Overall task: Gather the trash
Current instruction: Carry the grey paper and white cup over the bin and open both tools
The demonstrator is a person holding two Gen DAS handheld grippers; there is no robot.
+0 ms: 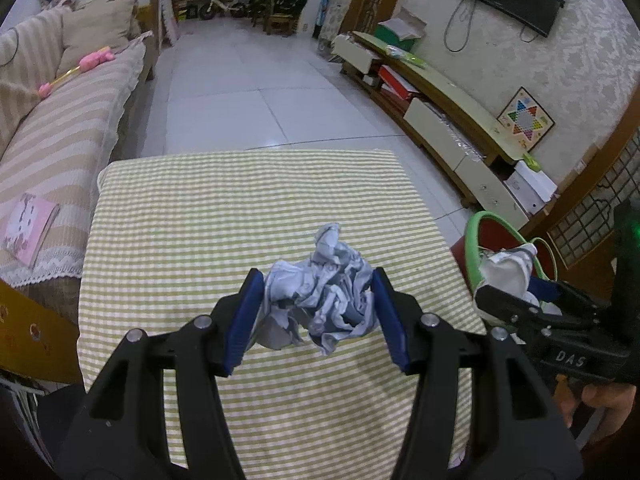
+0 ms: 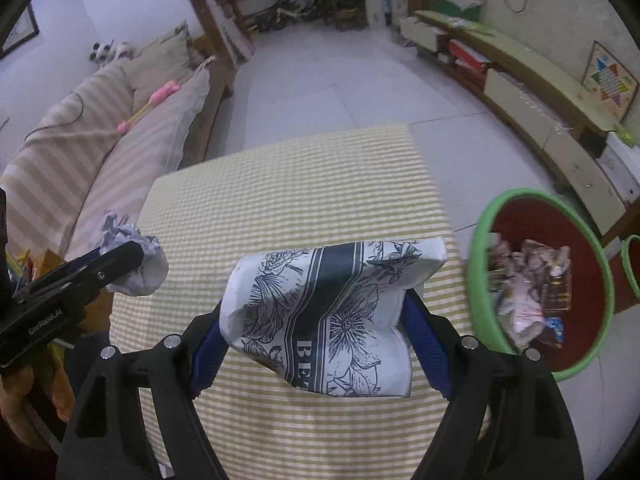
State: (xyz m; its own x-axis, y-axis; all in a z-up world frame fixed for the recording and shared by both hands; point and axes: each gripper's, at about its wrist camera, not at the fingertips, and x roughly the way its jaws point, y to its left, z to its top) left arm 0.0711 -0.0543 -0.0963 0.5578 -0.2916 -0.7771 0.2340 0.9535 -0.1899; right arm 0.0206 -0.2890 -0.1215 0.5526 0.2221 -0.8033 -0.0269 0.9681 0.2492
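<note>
My left gripper is shut on a crumpled ball of pale grey-blue paper and holds it above the striped table. It also shows in the right wrist view at the left. My right gripper is shut on a white packet with a dark floral print, held over the table's right part. That packet also shows in the left wrist view. A red bin with a green rim stands on the floor right of the table and holds several pieces of trash.
A striped sofa runs along the left with a pink toy and a pink booklet. A low TV cabinet lines the right wall. White tiled floor lies beyond the table.
</note>
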